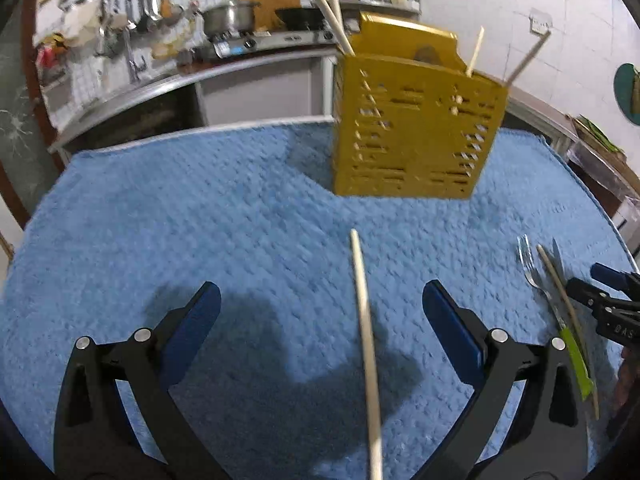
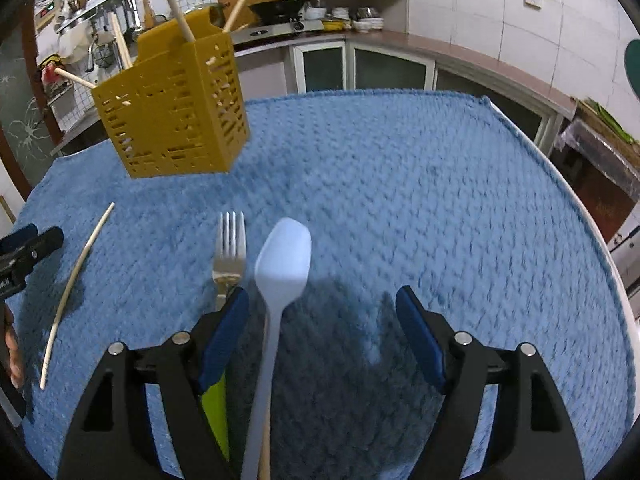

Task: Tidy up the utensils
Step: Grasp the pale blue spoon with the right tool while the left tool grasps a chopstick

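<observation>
Utensil holder point(image 2: 172, 108): yellow, upright near the table's far edge, chopsticks point(image 2: 176, 4) inside.
Loose chopstick point(image 1: 366, 344): flat on blue cloth point(image 2: 400, 184), between left gripper point(image 1: 320, 312) fingers, untouched.
Left gripper: released.
Right gripper point(image 2: 322, 320): released, over white spoon point(image 2: 280, 280); fork point(image 2: 229, 252) beside it.

A blue towel point(image 2: 400, 168) carries a yellow caddy point(image 2: 172, 120), fork point(image 2: 229, 252), spoon point(image 2: 282, 264) and chopstick point(image 2: 76, 280).

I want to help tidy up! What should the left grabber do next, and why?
Probably lower the left gripper and close on the loose chopstick. Its fingers are open with the chopstick lying between them on the blue cloth, and other chopsticks already stand in the yellow holder.
</observation>
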